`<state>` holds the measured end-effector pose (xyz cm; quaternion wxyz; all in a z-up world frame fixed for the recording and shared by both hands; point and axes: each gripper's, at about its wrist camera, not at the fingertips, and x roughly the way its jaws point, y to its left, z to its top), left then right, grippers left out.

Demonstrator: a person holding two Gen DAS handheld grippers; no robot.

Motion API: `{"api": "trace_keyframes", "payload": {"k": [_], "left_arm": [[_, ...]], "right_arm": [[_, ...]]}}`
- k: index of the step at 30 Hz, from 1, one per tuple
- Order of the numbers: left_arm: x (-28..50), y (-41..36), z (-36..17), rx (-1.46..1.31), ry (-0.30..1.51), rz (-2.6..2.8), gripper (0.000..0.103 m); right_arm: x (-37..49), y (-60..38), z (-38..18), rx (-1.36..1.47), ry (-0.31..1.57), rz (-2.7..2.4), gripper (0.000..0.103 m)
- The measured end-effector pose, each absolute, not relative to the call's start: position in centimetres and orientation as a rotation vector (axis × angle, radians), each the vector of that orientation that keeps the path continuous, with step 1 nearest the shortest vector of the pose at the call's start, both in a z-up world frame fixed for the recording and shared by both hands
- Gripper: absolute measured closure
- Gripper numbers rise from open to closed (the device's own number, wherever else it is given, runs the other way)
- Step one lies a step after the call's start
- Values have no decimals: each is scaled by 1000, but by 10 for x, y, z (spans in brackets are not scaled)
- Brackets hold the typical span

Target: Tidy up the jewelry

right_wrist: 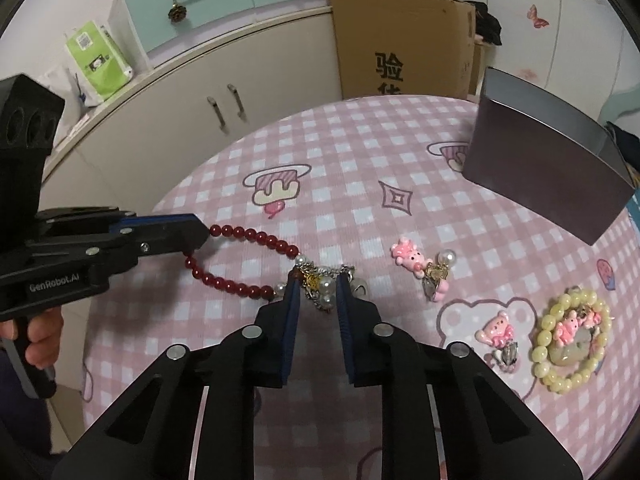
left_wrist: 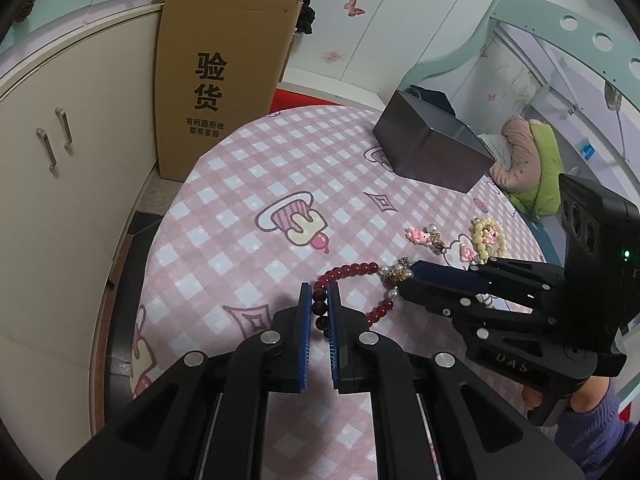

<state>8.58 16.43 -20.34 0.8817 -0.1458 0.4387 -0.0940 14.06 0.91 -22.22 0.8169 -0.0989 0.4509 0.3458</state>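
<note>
A red bead bracelet [left_wrist: 352, 270] with a pearl and metal charm cluster [right_wrist: 322, 284] lies on the pink checked tablecloth. My left gripper [left_wrist: 320, 294] is shut on the bracelet's red beads at its left end; it also shows in the right wrist view [right_wrist: 200, 232]. My right gripper [right_wrist: 318, 286] is closed around the charm cluster at the other end; it also shows in the left wrist view [left_wrist: 408, 280]. A dark open box [left_wrist: 432, 144] stands at the far right of the table.
A pink bear charm [right_wrist: 420, 266] lies beyond the bracelet. A yellow bead bracelet [right_wrist: 568, 338] with pink charms and another pink bear charm [right_wrist: 498, 334] lie at the right. A cardboard box [left_wrist: 224, 76] leans against cream cabinets [left_wrist: 60, 168] behind the table's round edge [left_wrist: 168, 216].
</note>
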Motion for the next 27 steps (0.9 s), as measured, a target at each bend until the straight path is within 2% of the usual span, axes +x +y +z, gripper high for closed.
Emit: {"api": "trace_keyframes", "payload": {"k": [8,24,25,27], "left_arm": [[89,168,-207,-315,918,-175,97],[89,132,-201,-304,907,-287,96],[89,128,-199,-306,901,-302,92],[87,119,-193,-324,876,-340,55]], "right_arm": [[139,-1,-215,-249,944,702,95],[115,-73,-115,-119,748,671,95],[113,-74,-109,-115,734,673,95],[109,-78,-96,-108,709,680,95]]}}
